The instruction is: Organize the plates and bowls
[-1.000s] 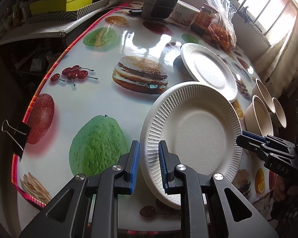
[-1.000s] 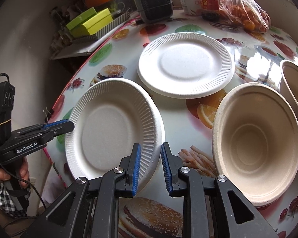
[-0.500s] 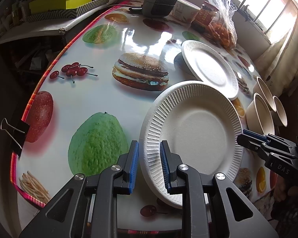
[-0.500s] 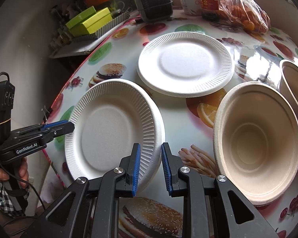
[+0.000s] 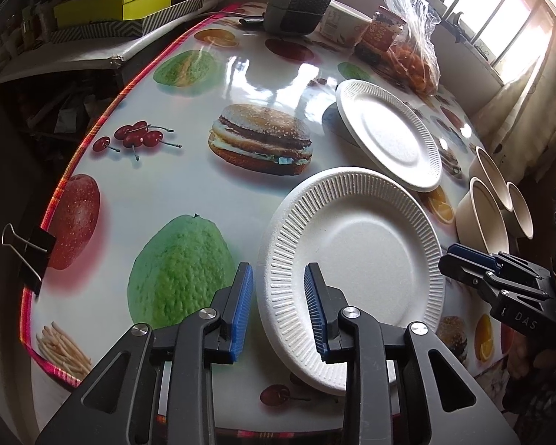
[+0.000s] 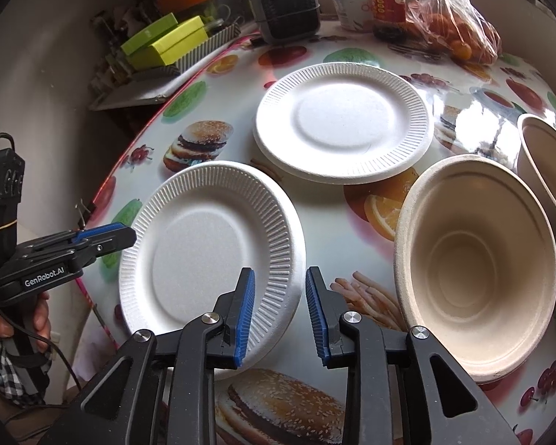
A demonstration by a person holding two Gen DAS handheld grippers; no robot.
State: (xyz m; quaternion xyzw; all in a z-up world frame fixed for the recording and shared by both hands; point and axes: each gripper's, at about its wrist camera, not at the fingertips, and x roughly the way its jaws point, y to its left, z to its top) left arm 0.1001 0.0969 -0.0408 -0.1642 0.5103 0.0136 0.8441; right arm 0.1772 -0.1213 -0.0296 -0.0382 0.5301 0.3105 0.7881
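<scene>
The left gripper point(image 5: 278, 306) is standing with its blue-padded jaws spread apart around the near rim of the round white ribbed paper plate point(image 5: 356, 256), one pad outside the rim and one over the plate's face; neither pad is visibly pressing on it. The plate is lying on the glossy food-printed tablecloth point(image 5: 166, 193), directly ahead of this gripper. The right gripper point(image 6: 280, 309) is also gaping, straddling the opposite rim of the same plate point(image 6: 207, 256) without clamping it. A second white paper plate point(image 6: 343, 122) is sitting farther ahead of both. Two beige fibre bowls point(image 6: 474, 270) are resting to the right gripper's right.
</scene>
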